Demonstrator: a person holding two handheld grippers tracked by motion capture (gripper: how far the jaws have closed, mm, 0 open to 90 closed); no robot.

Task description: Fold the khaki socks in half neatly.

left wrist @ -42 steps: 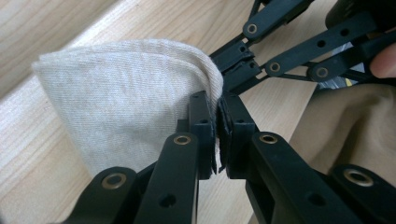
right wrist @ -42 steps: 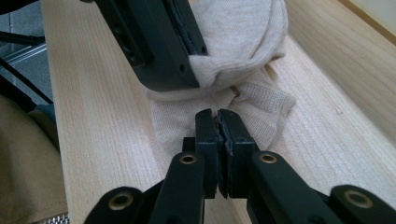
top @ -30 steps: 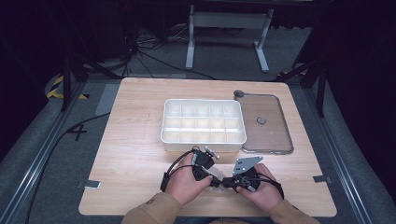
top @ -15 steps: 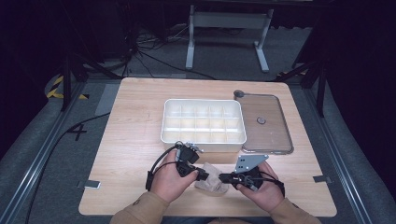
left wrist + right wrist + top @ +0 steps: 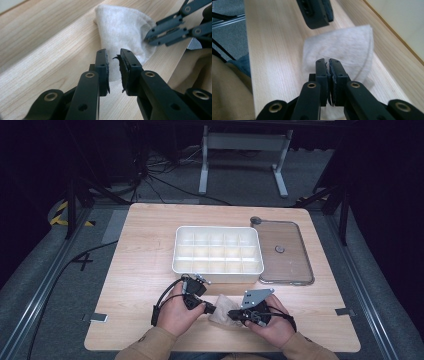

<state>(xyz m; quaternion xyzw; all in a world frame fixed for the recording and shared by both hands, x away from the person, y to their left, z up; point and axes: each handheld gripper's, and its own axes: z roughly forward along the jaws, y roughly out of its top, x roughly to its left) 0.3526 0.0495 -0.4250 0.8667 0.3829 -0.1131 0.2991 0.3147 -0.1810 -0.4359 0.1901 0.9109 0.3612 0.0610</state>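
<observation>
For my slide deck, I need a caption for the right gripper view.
Right tool shut on the edge of a white cloth pouch on the wooden table.

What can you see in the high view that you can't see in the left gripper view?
High view: the white tray with its little compartments, and the clear lid beside it. Left gripper view: the left claw up close; its jaws have just been closing, with a gap between them and nothing pinched. Both: the white cloth, the wooden table and the right claw at the cloth's edge.
</observation>
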